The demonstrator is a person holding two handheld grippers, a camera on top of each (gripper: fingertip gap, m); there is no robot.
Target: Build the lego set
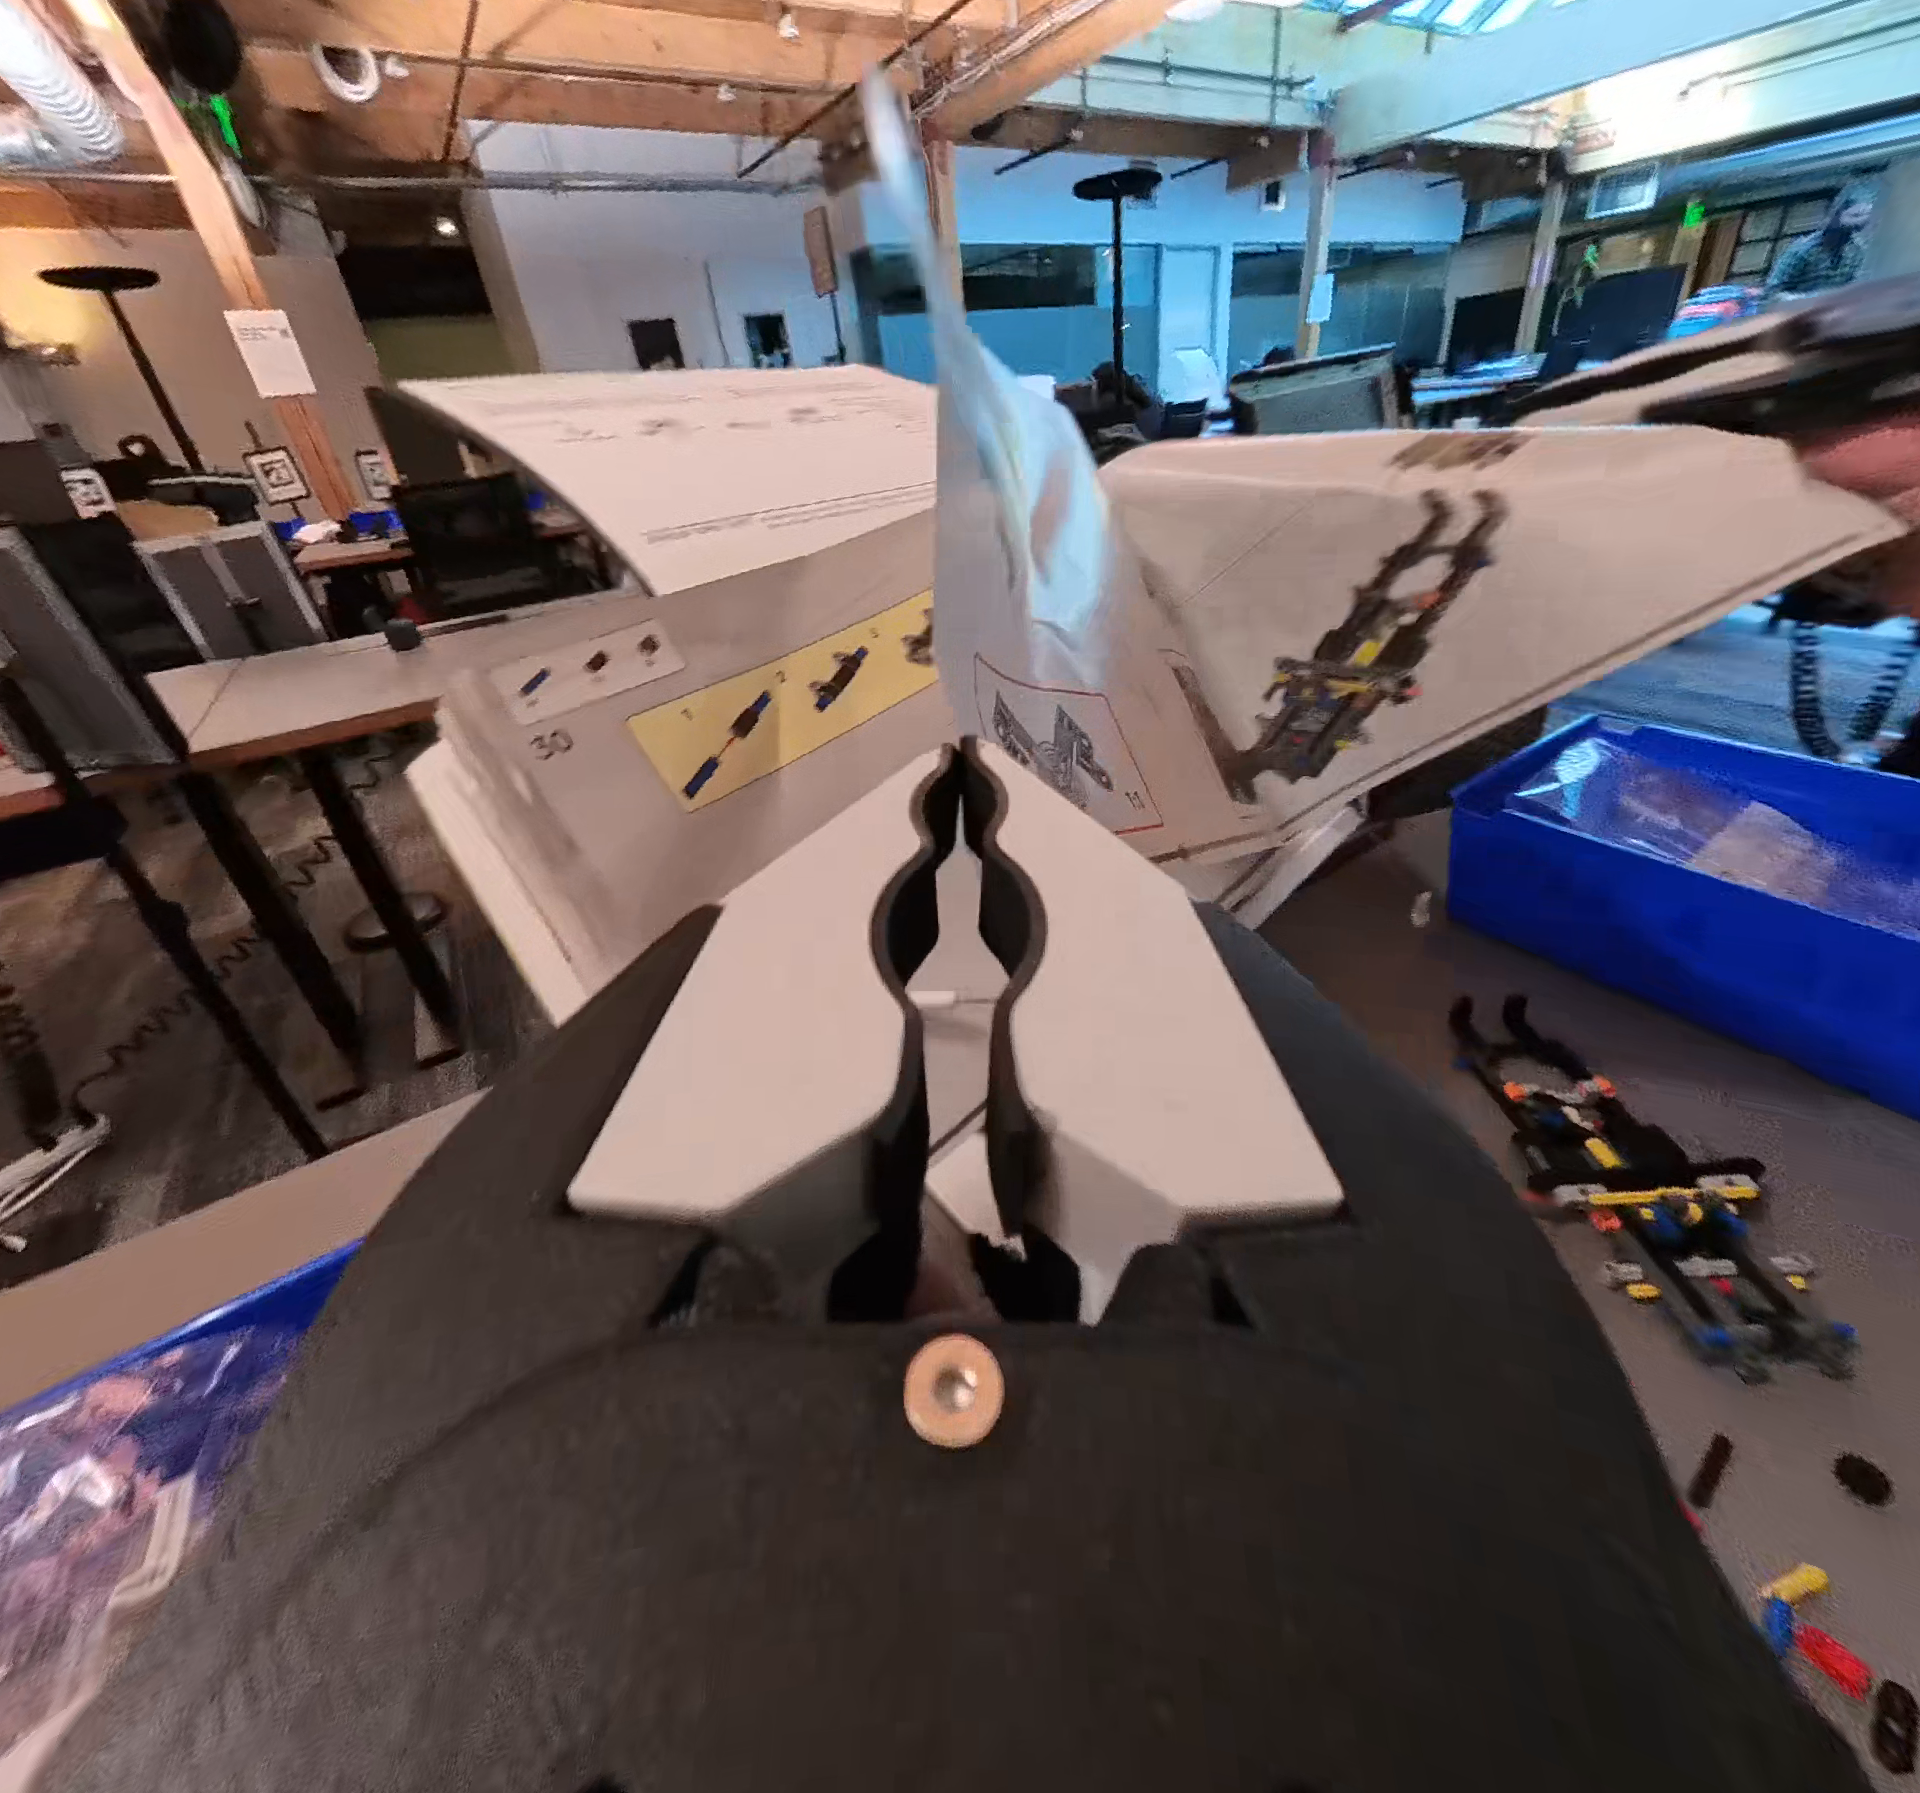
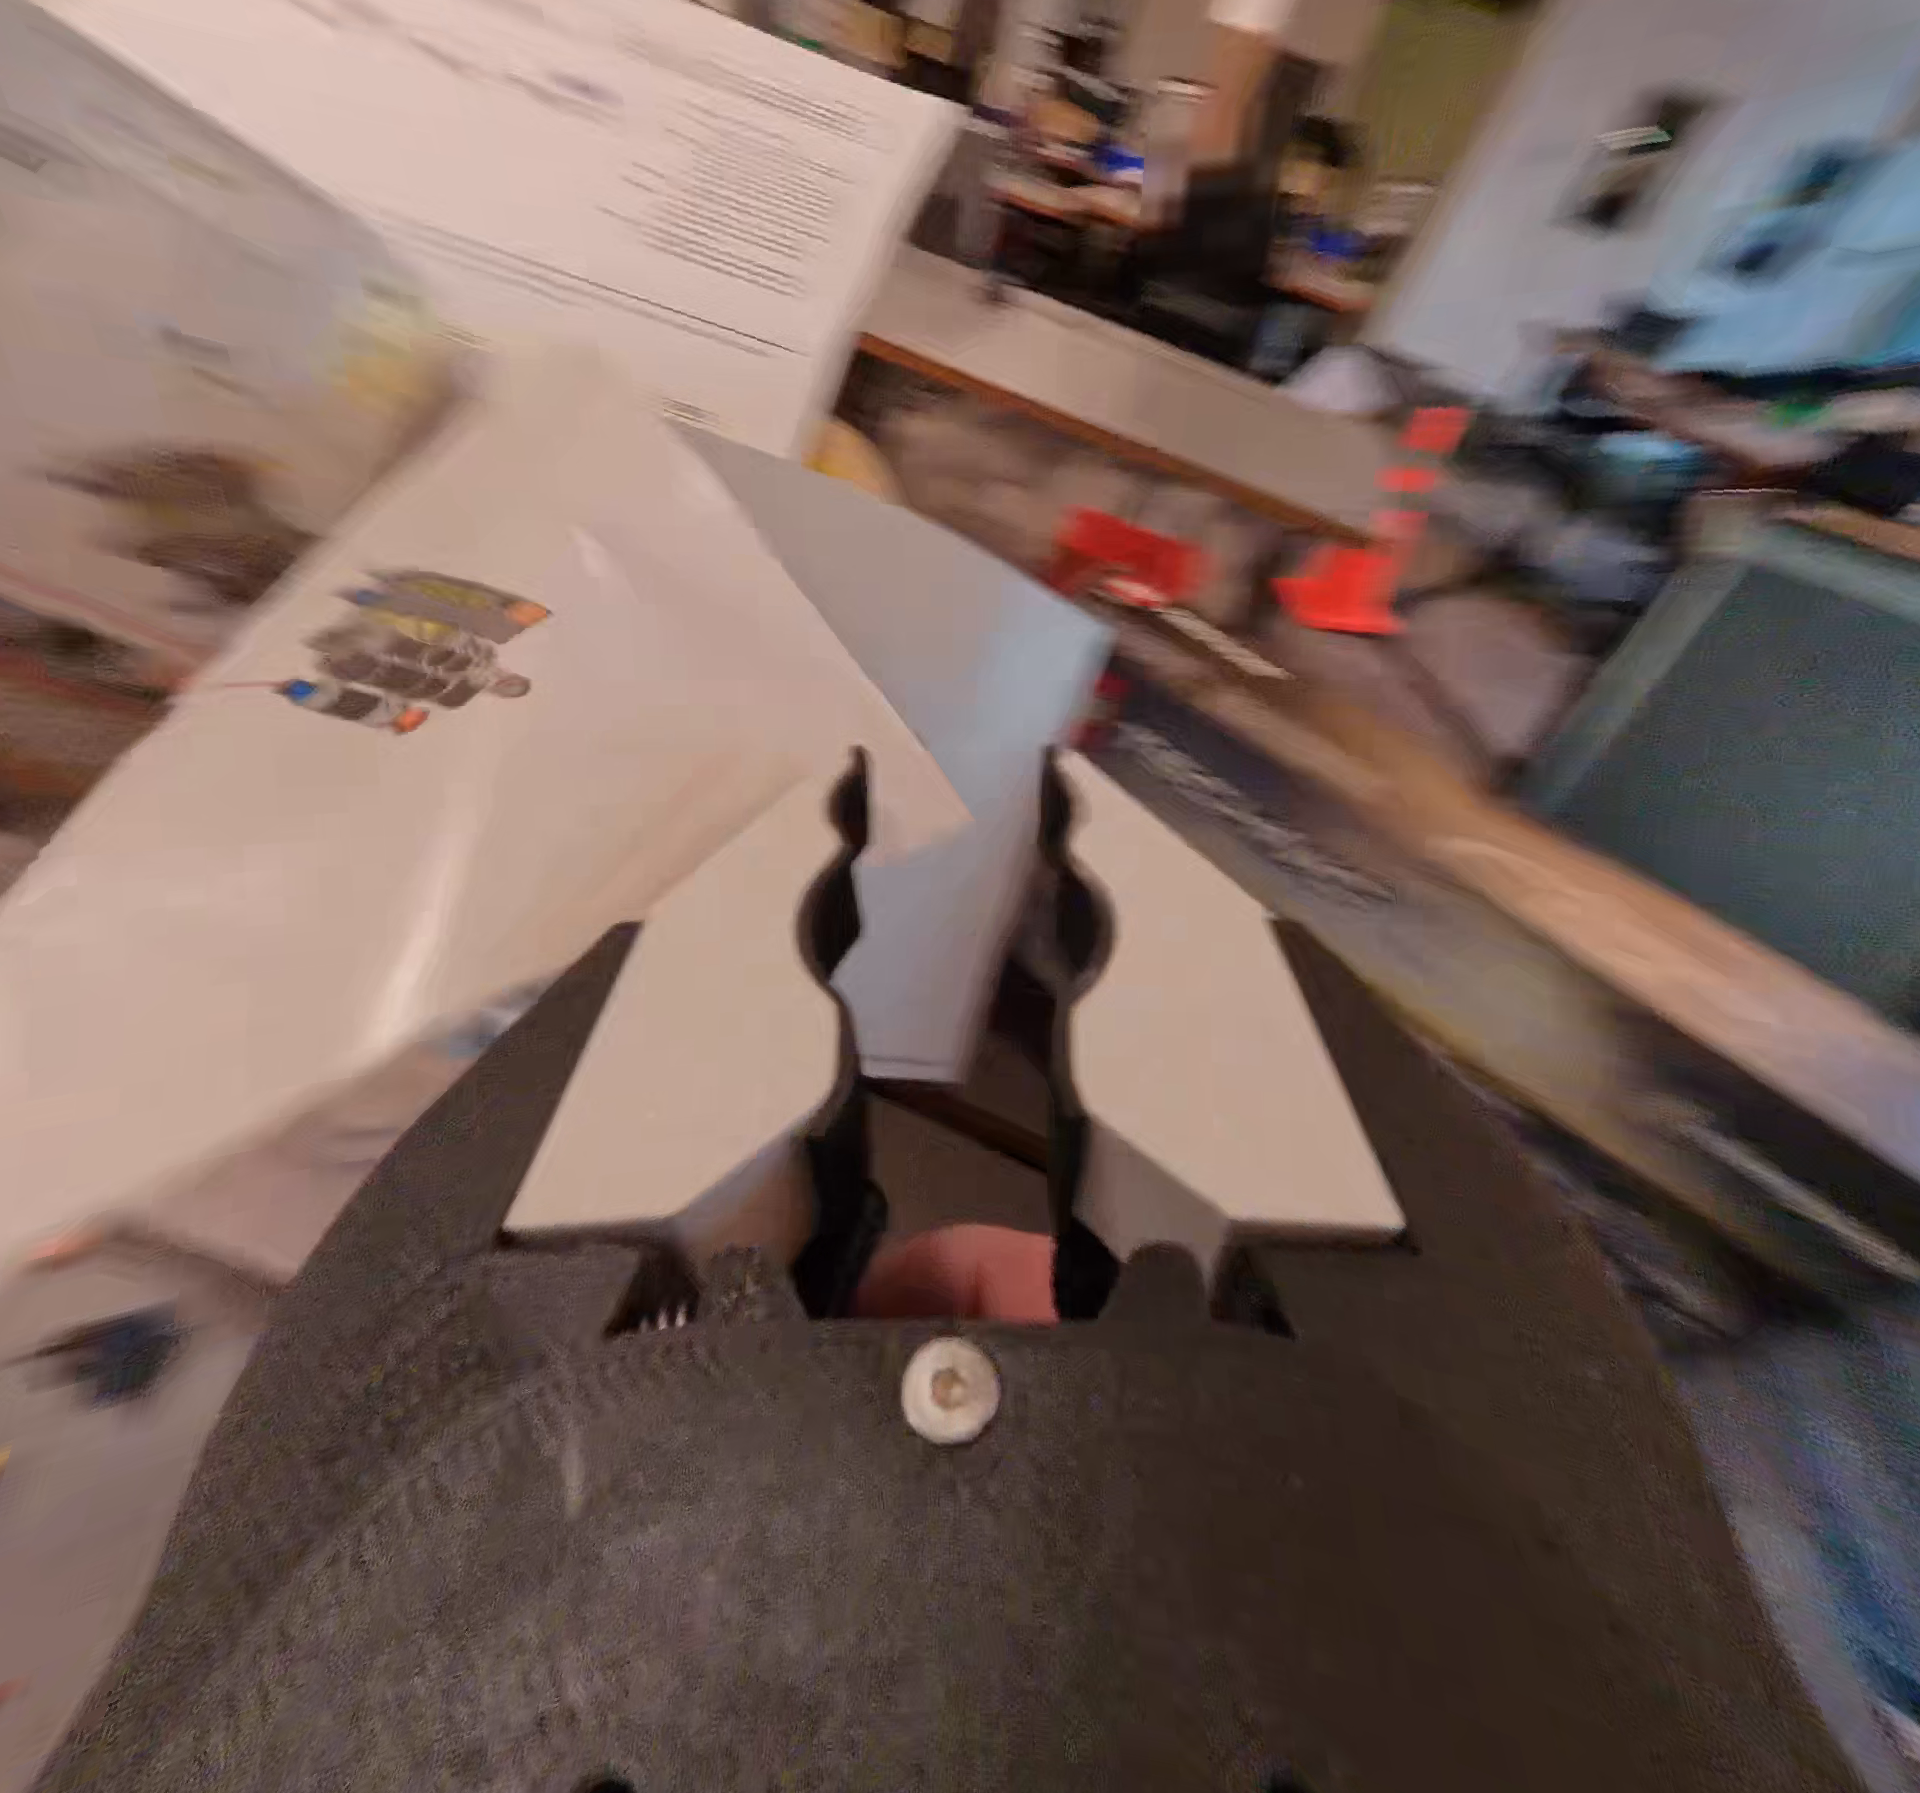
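A booklet page [image 1: 1023,538] is pinched by the clenched left gripper [image 1: 964,756], the right gripper [image 2: 951,787] is spread around another page, and tearing is risked if they are pulled apart.

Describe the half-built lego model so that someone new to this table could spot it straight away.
Start at the blue bin on the right side of the grey table. Just in front of it, flat on the tabletop, lies the half-built lego model: a long, narrow black frame with yellow, blue and orange bits. The loose pieces nearer the table's edge are single and small.
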